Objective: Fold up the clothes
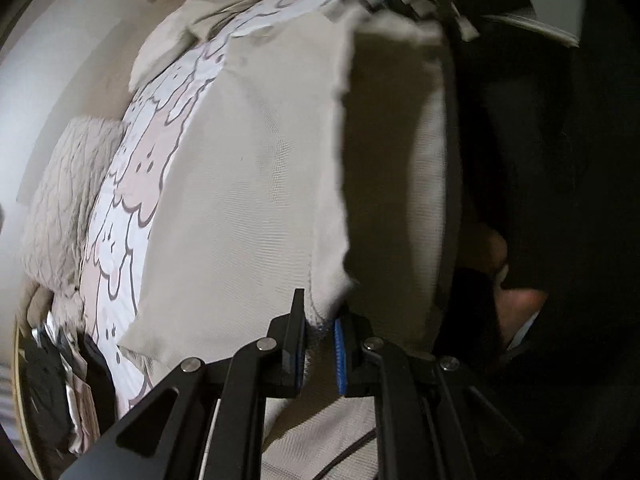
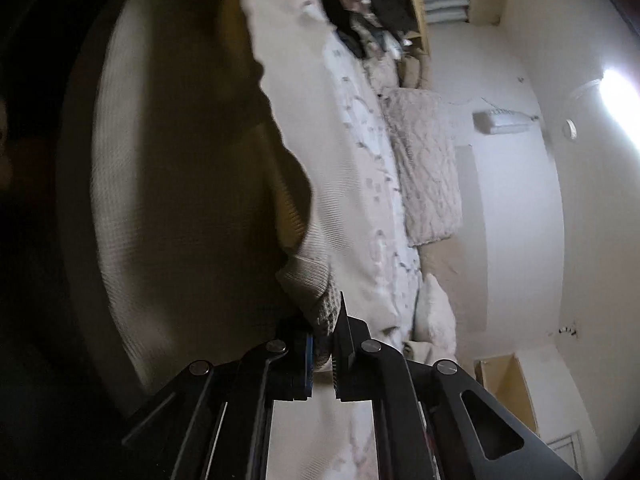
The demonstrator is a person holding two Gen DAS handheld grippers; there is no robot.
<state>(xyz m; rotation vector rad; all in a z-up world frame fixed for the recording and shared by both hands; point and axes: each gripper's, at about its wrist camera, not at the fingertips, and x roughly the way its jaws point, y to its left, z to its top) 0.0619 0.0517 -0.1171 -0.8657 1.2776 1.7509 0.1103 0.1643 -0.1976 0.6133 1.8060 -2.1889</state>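
A beige knit garment (image 1: pixel 256 200) lies spread over a bed, with one part lifted and doubled over (image 1: pixel 396 168). My left gripper (image 1: pixel 318 320) is shut on its ribbed edge. In the right wrist view the same beige garment (image 2: pixel 180 184) hangs lifted in front of the camera, and my right gripper (image 2: pixel 324 340) is shut on its ribbed cuff or hem (image 2: pixel 316 292). Both views are tilted sideways and blurred.
The bed has a white sheet with pink cartoon prints (image 1: pixel 136 184). A quilted beige pillow (image 1: pixel 64 200) lies along the wall; it also shows in the right wrist view (image 2: pixel 428 172). Piled clothes (image 2: pixel 368 4) sit at the bed's end. A wall lamp (image 2: pixel 620 92) glares.
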